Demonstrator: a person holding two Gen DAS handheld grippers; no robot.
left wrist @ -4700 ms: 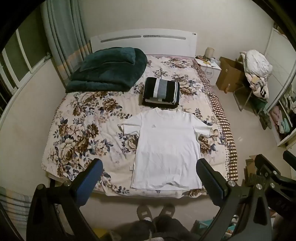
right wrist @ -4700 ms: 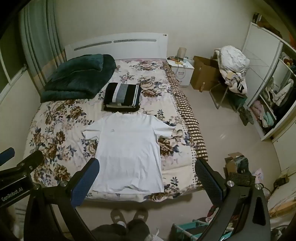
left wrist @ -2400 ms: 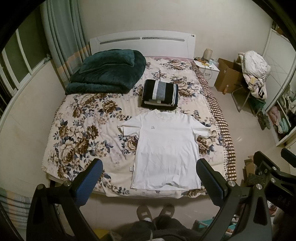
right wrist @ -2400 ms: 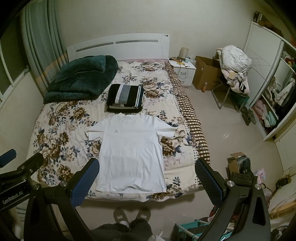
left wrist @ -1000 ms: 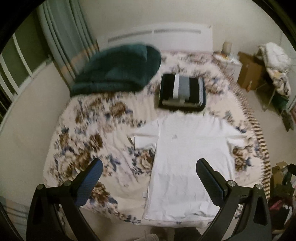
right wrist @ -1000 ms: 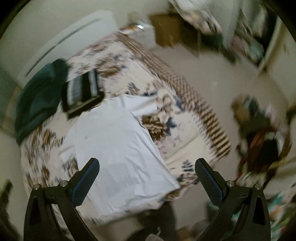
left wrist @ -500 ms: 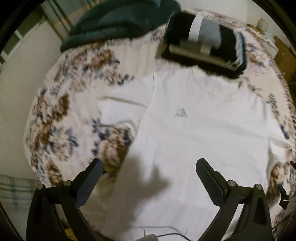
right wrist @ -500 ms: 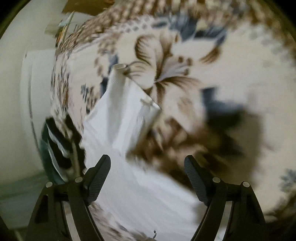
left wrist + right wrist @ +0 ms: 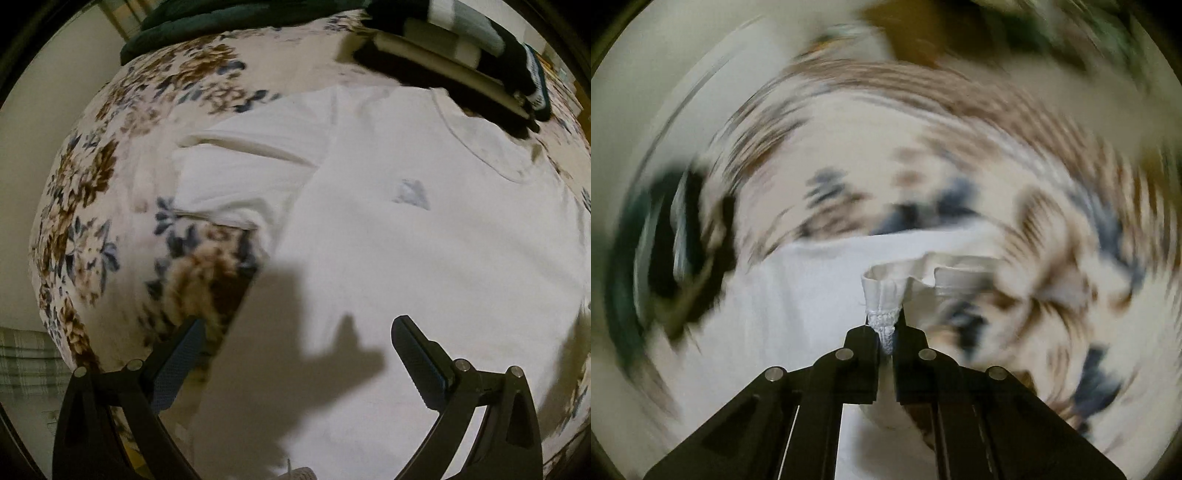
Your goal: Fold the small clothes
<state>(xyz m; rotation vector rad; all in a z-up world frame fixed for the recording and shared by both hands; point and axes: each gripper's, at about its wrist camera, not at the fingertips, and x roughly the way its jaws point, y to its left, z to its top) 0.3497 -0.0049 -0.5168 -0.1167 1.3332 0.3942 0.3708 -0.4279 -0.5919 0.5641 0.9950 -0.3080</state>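
Note:
A white T-shirt point(image 9: 406, 258) lies flat, front up, on the floral bedspread point(image 9: 92, 221); its left sleeve point(image 9: 240, 173) spreads out to the left. My left gripper point(image 9: 295, 354) is open and empty, low over the shirt's left side, throwing a shadow on it. My right gripper point(image 9: 886, 332) is shut on the hem of the shirt's right sleeve point(image 9: 886, 291) and the cloth bunches between its jaws. The right wrist view is heavily blurred by motion.
A folded black, grey and white striped garment point(image 9: 461, 48) lies just beyond the shirt's collar; it shows blurred in the right wrist view point(image 9: 683, 251). A dark green blanket point(image 9: 221, 33) is at the far left. The bed's left edge and a pale wall point(image 9: 22, 147) lie left.
Both grippers dropped from a high view of the whole bed to just above the shirt. My right gripper closed on the right sleeve hem. My left gripper stayed open.

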